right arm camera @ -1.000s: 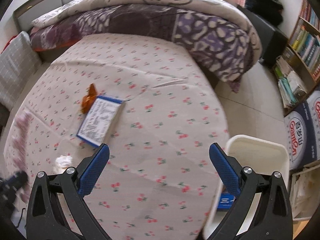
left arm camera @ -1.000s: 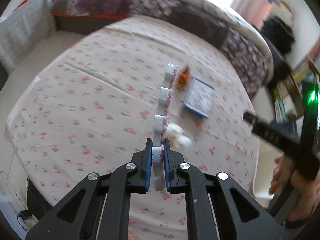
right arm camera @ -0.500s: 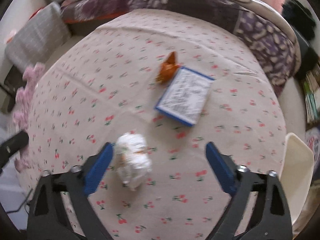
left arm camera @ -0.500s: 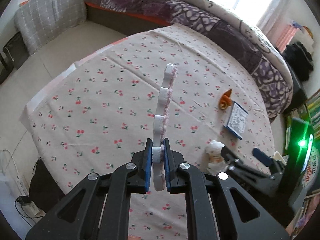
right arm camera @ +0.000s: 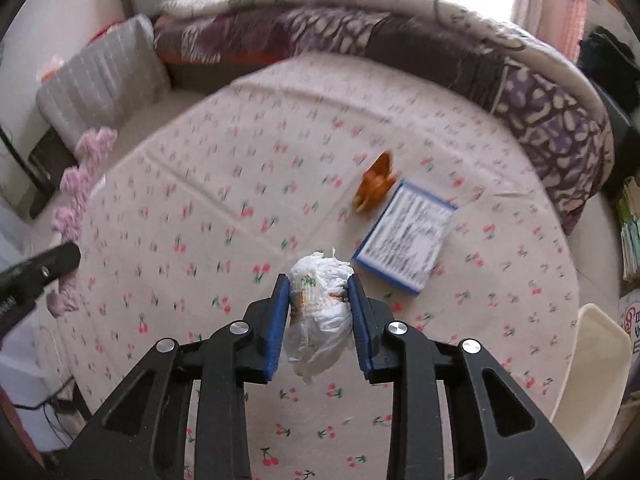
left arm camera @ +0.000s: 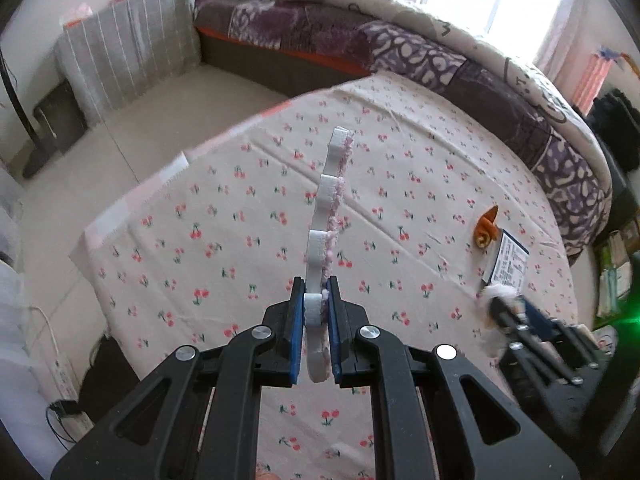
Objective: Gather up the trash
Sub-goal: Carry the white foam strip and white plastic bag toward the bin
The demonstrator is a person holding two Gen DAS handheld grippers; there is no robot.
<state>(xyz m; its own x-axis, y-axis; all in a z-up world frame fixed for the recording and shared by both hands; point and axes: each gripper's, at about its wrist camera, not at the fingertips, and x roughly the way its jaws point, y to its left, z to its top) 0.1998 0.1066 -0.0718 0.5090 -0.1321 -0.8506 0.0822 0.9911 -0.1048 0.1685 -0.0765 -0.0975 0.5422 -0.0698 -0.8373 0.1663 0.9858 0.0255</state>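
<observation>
The pickup step is judged to be in hand: a crumpled white wrapper [right arm camera: 320,300] is enclosed between the pads of the right gripper [right arm camera: 319,316], whose jaws are drawn in against its sides, low over the cherry-print cloth [right arm camera: 240,184]. Whether the wrapper is already lifted clear of the cloth cannot be told. The left gripper [left arm camera: 316,332] is held higher and to the left, jaws clamped on a scalloped white-and-pink foam strip [left arm camera: 326,216] that stands upright ahead of it. An orange scrap [right arm camera: 374,186] and a blue-edged booklet [right arm camera: 408,236] are seen lying on the far right of the cloth, touching. Next, a carry to the cream bin [right arm camera: 588,376] at the near right is probably called for, followed by a release.
</observation>
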